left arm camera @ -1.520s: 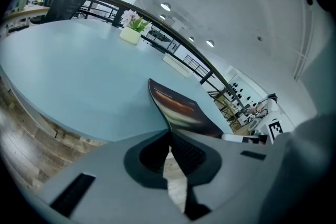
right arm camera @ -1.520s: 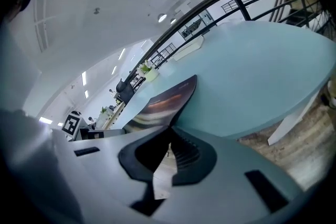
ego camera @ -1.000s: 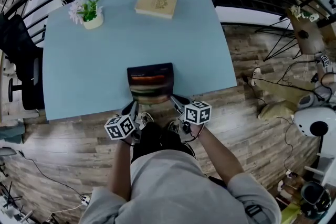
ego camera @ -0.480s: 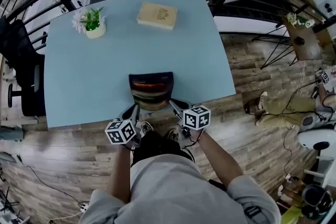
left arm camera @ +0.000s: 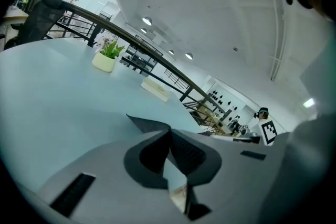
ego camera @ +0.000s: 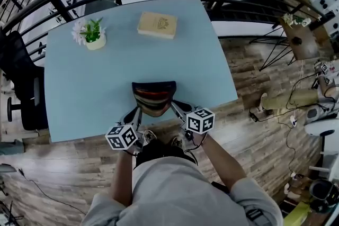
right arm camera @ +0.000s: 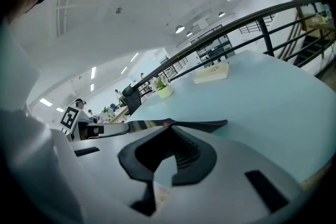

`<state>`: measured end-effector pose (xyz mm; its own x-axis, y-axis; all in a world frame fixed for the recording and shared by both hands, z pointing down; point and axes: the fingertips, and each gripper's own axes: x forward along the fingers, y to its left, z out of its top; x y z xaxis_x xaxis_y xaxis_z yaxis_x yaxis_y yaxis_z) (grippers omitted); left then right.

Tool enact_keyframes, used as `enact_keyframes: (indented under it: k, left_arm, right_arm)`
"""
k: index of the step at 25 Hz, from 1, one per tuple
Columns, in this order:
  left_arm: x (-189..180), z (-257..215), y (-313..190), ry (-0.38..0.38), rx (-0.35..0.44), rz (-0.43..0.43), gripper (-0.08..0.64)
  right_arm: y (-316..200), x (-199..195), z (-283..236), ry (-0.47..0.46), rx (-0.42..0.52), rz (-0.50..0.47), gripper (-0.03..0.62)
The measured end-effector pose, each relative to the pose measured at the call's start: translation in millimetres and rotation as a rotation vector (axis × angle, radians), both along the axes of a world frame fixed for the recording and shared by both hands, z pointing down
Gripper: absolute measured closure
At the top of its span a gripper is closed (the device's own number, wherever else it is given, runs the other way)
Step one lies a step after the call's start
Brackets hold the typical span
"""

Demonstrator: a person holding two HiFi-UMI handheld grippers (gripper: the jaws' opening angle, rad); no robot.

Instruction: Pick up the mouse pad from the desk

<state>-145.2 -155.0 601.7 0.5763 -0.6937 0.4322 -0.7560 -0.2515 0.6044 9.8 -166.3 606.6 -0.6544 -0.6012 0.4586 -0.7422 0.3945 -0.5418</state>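
Already by this moment you had raised both grippers since a second before, and the mouse pad [ego camera: 153, 96] had come up with them. It had lain flatter on the near edge of the light blue desk [ego camera: 85, 87]; now it hung bowed between your hands, sagging in the middle. Your left gripper [left arm camera: 169, 134] was nipped tight on the pad's near left corner and your right gripper [right arm camera: 170, 131] on its near right corner, each with jaws nearly together on the thin sheet. Whether the pad's far edge still brushed the desk could not be told. The potted plant [ego camera: 94, 34] and the tan book [ego camera: 157, 25] sat well apart at the far side. By my judgement, the pick-up was nearly done, needing only a little more lift.
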Motion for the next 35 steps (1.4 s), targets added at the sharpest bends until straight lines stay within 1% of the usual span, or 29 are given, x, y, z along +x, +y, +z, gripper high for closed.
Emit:
enact_keyframes:
  k: [6,11,13,16,20,25,31,35]
  left_arm:
    - [4,-17,-21,0.057,0.011,0.052,0.535]
    - [10,-31,-34,0.086,0.039,0.082,0.535]
    - [11,-34,-37,0.092,0.047,0.086,0.535]
    - [13,-41,-44,0.089,0.068,0.086,0.535]
    - [15,-51,-56,0.064,0.102,0.073,0.535]
    - [11,-59,-71,0.029,0.120,0.030,0.537]
    - [4,-76,-97,0.020,0.149,-0.048,0.537]
    - [5,-87,-112,0.004,0.166,-0.073,0.535]
  right_arm:
    - [-16,-2,-14,0.035,0.021,0.028,0.574]
    - [-25,0,-27,0.051,0.059,0.057,0.575]
    - [-26,0,-31,0.058,0.072,0.055,0.575]
    - [-29,-2,-37,0.089,0.105,0.025,0.575]
    - [-41,-3,-45,0.108,0.151,-0.019,0.575]
    - [-63,-11,-58,0.112,0.201,-0.091,0.575]
    - [-98,-15,-72,0.082,0.242,-0.132,0.577]
    - [-117,-17,-80,0.074,0.268,-0.161,0.575]
